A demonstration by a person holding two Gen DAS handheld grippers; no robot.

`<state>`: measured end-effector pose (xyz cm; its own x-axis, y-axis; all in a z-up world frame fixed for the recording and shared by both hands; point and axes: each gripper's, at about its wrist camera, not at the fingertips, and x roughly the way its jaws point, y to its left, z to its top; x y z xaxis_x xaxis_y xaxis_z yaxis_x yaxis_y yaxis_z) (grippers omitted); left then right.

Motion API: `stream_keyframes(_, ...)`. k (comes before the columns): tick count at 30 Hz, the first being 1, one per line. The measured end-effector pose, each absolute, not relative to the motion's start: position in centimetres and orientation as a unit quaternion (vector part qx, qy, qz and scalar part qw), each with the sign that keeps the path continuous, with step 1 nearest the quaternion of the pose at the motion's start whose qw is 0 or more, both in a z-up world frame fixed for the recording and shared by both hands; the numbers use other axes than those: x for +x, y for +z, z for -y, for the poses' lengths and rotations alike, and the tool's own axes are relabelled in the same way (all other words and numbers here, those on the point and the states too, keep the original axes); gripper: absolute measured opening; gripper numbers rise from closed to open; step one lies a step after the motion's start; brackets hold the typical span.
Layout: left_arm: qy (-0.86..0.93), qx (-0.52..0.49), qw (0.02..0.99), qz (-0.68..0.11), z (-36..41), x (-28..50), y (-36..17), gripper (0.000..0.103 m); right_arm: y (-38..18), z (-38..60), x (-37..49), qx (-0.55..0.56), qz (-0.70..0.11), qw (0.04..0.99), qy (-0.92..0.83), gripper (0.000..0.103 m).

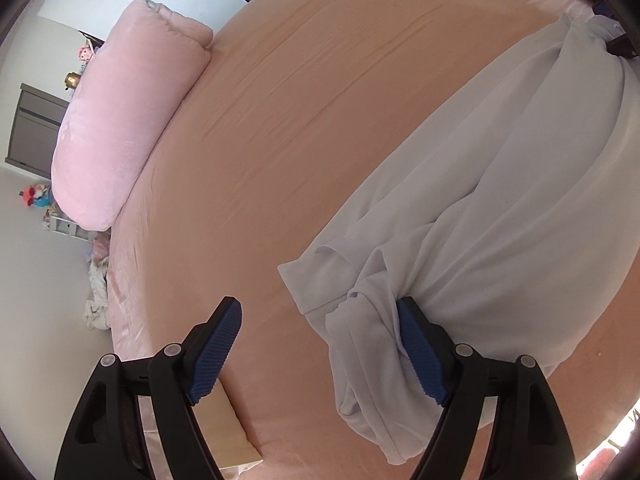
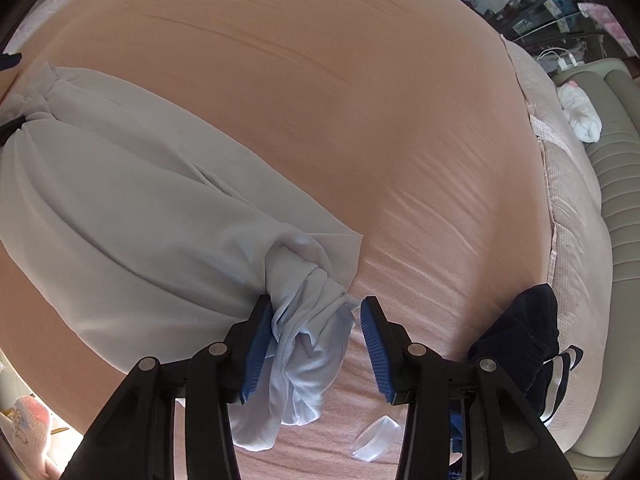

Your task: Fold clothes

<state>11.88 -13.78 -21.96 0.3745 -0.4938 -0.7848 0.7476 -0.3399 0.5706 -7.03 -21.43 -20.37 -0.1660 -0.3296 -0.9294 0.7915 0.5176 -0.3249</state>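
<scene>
We hold the left tongs with their jaws wide apart above the peach sheet of the bed. A bunched end of the white garment lies against the inner face of one blue pad, while the other pad stands clear of the cloth, so nothing is clamped.

Our right tongs also stand apart. The other gathered end of the white garment rests against one pad; a gap shows between the cloth and the opposite pad, so these tongs grip nothing either.

The garment stretches in one long, loosely rolled band across the near part of the bed, from one pair of tongs to the other, with folds bunched at both ends.

In the right wrist view a small clear plastic piece lies on the sheet just below the tongs, and a dark navy garment with white stripes sits near the bed's side edge.

Farther off, the sheet runs bare and lightly creased. In the left wrist view a pink pillow lies along the far edge of the bed, and a pale heap of cloth sits on the floor beside that edge. Beyond the opposite side edge, the right wrist view shows a cream sofa with a small white bundle on it.
</scene>
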Motion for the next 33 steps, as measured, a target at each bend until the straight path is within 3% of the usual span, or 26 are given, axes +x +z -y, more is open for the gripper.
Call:
stream_keyframes(5, -0.56, 0.586, 0.575, -0.113, 12.2, 10.3, -19.8, 0.078, -18.2, 19.4, -7.1, 0.188, -0.587, 0.641, -0.457, 0.047)
stream_keyframes(9, -0.554, 0.595, 0.58, -0.036, 9.6, 9.0, -18.6, 0.078, -16.2, 17.5, -7.4, 0.214, -0.569, 0.661, -0.441, 0.055)
stream_keyframes(14, -0.566, 0.592, 0.573, -0.011, 8.8, 10.8, -18.6, 0.079, -15.5, 13.5, -5.9, 0.098, -0.592, 0.673, -0.432, 0.063)
stream_keyframes(22, -0.564, 0.607, 0.56, -0.016, 8.2, 10.4, -20.6, 0.079, -17.7, 9.5, -5.0, 0.003, -0.637, 0.651, -0.413, 0.063)
stream_keyframes(33, -0.529, 0.645, 0.53, 0.152, 6.0, 8.2, -24.3, 0.085, -20.3, 7.6, -3.6, -0.098, -0.658, 0.629, -0.401, 0.067)
